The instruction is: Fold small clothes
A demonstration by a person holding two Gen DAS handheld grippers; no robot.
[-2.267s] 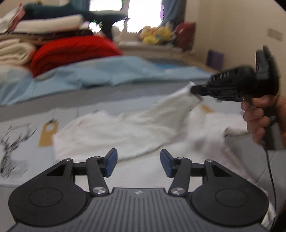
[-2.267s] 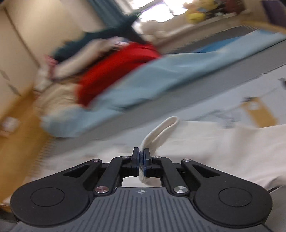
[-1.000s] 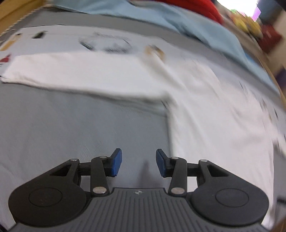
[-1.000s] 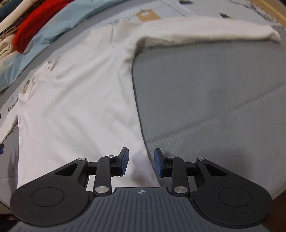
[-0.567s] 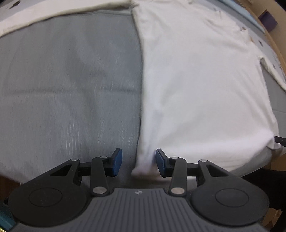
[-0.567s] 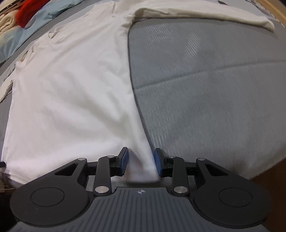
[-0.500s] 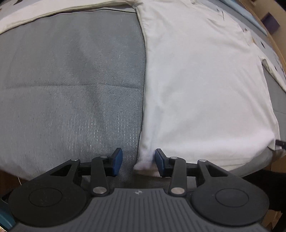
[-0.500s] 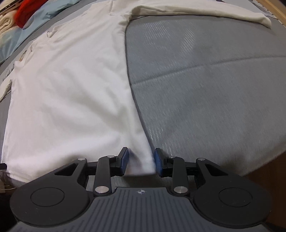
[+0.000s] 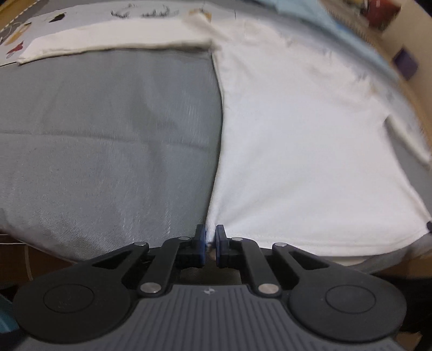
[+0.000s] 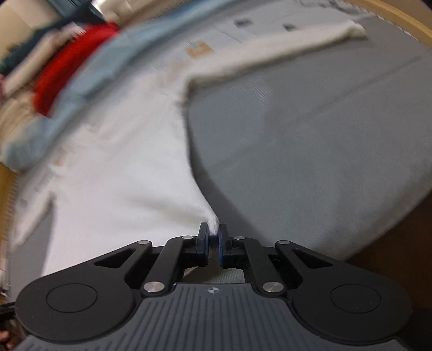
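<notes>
Home bedroom. Work surface is a bed: grey woven bedspread with a printed sheet at the top of the left wrist frame. Upper left of the right wrist frame: stack of folded laundry, red garment on top of light blue fabric. Wooden bed frame edge upper right. Blurred clutter top right of the left wrist frame.

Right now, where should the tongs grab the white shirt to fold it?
By its two bottom hem corners, from the near edge of the grey mattress. The white shirt lies flat with its sleeves spread far away, so the hem is nearest. The left tongs pinch one corner, the right tongs the other, ready to lift the hem toward the collar.
</notes>
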